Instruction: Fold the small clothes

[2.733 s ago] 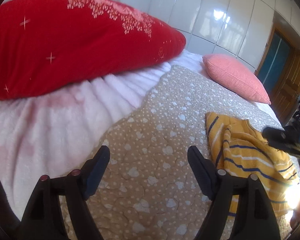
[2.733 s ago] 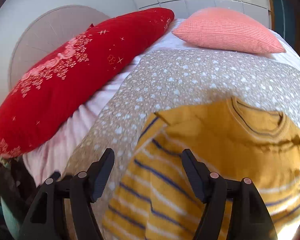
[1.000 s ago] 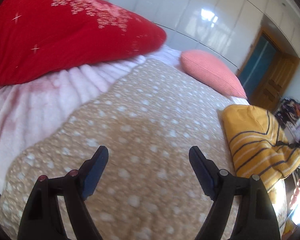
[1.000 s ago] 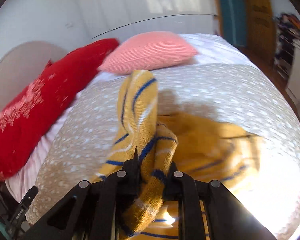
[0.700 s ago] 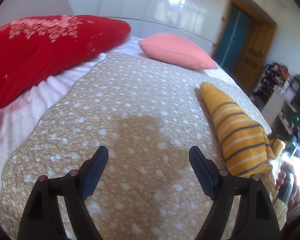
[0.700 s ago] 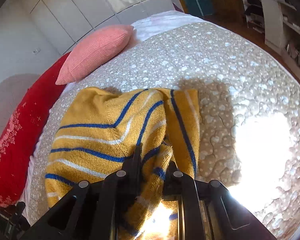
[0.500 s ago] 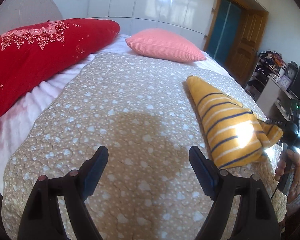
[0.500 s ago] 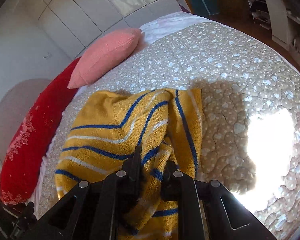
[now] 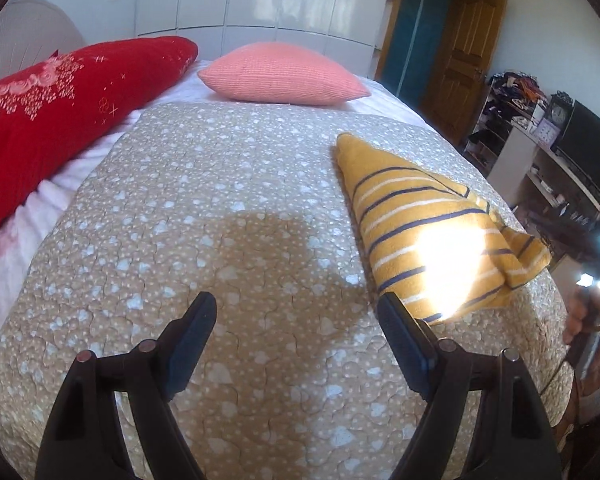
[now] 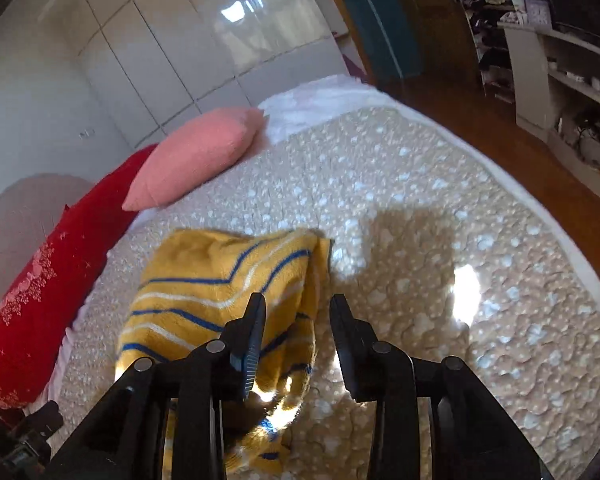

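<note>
A small yellow sweater with blue and white stripes (image 9: pixel 432 232) lies folded on the beige heart-print bedspread (image 9: pixel 228 208), to the right in the left wrist view. My left gripper (image 9: pixel 296 316) is open and empty above bare bedspread, left of the sweater. In the right wrist view the sweater (image 10: pixel 220 292) lies just ahead and left of my right gripper (image 10: pixel 298 312), which is open; the sweater's near edge lies under and between its fingers, not clamped.
A long red pillow (image 9: pixel 52 96) and a pink cushion (image 9: pixel 280 74) lie at the head of the bed. The bed's right edge drops to a wooden floor (image 10: pixel 512 136). Shelves with clutter (image 9: pixel 540 140) and a wooden door (image 9: pixel 460 56) stand to the right.
My right gripper was shut on the sweater, carried it across, and has now opened and released it on the bedspread. The left gripper turned to face the bed and stayed open.
</note>
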`<move>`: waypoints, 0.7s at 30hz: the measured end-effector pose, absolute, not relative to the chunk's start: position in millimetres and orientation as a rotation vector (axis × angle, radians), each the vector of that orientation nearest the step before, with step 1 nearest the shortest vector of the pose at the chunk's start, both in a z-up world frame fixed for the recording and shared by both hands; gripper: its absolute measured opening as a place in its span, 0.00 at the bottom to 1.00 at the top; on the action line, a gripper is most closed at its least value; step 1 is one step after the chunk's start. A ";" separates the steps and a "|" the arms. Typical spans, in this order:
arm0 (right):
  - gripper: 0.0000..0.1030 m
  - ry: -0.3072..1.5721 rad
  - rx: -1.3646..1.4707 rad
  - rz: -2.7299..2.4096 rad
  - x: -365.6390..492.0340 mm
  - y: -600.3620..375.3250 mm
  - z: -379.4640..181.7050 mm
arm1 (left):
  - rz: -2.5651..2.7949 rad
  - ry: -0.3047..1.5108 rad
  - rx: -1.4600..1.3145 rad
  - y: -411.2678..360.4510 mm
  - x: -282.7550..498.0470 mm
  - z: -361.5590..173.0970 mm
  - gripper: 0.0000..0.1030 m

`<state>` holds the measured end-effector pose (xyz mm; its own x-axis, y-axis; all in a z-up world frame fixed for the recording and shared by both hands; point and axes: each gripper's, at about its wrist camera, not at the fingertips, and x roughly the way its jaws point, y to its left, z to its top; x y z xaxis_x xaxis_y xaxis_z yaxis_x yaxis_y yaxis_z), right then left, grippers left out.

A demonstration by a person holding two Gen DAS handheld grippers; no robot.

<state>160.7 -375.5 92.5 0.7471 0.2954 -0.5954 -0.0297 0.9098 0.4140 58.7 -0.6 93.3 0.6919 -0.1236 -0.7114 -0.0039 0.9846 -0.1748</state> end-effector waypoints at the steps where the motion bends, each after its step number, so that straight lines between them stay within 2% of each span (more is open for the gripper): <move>1: 0.36 0.681 0.410 0.209 155.3 -376.6 102.7 | -0.069 0.807 -0.166 -3.6 60.2 93.3 0.80; 4: 0.35 0.647 0.430 0.342 145.7 -364.9 122.0 | -0.086 0.822 -0.176 -12.6 61.9 91.2 0.79; 7: 0.35 0.692 0.423 0.452 143.2 -344.0 115.9 | -0.100 0.836 -0.168 -21.7 60.2 89.2 0.80; 10: 0.34 0.831 0.393 0.375 150.7 -337.9 76.6 | -0.104 0.832 -0.142 -26.7 55.6 90.3 0.80; 12: 0.27 0.962 0.385 0.308 156.9 -342.9 39.2 | -0.100 0.833 -0.125 -26.8 53.0 90.4 0.80; 14: 0.27 0.983 0.429 0.290 154.6 -352.8 21.2 | -0.097 0.838 -0.126 -24.4 50.7 89.1 0.80; 17: 0.30 0.959 0.400 0.249 144.9 -358.7 24.3 | -0.093 0.848 -0.153 -18.9 46.7 86.7 0.80; 18: 0.34 0.953 0.386 0.240 142.1 -358.6 25.3 | -0.094 0.849 -0.158 -18.8 46.0 86.0 0.80; 21: 0.38 0.896 0.426 0.258 132.4 -366.3 33.6 | -0.118 0.855 -0.163 -20.0 48.7 86.8 0.80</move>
<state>132.4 -366.3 33.6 0.6021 0.3895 -0.6970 -0.0404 0.8867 0.4606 48.7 -20.0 86.8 0.6510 -0.1688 -0.7401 0.0378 0.9810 -0.1905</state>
